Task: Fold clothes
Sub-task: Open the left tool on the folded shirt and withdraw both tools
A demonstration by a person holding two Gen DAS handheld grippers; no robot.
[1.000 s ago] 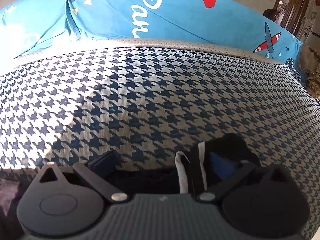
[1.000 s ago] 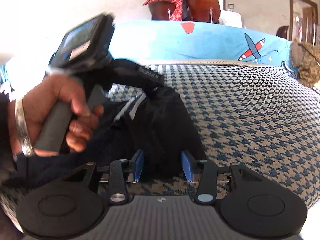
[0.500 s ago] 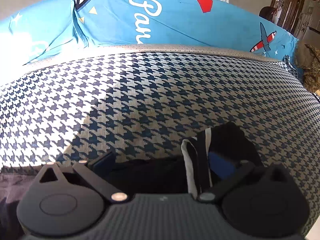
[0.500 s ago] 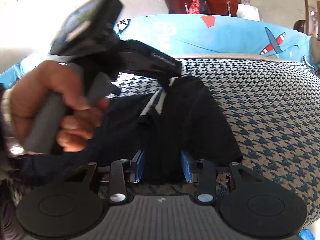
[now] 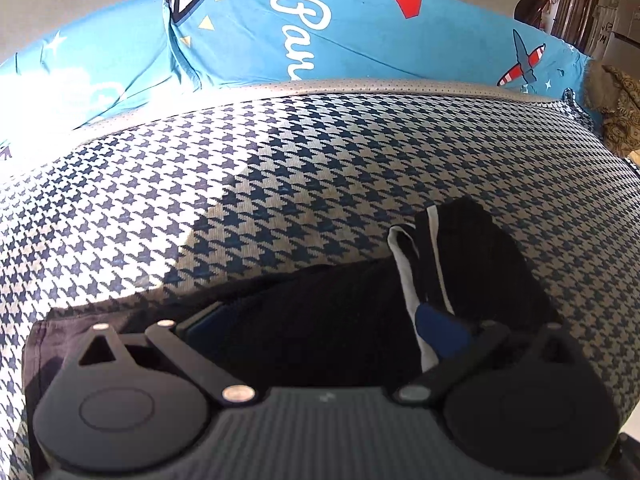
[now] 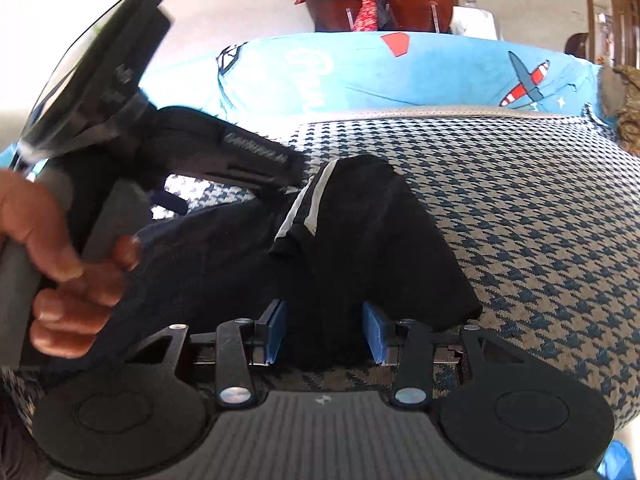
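Since the earlier frame, more of the black garment (image 5: pixel 320 320) has slid into view between the left gripper's (image 5: pixel 320 328) wide-spread fingers. Right gripper (image 6: pixel 325 330) fingers stand parted around the cloth. It lies on the houndstooth cushion (image 5: pixel 280 184), stripe toward 1 o'clock.

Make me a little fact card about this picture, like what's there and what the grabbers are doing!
garment: black garment with white stripe, bunched
surface: houndstooth cushion
behind: blue sheet with airplane print
left gripper: open over the garment
right gripper: pads either side of a fold of the garment, grip unclear
hand: holds the left gripper's handle
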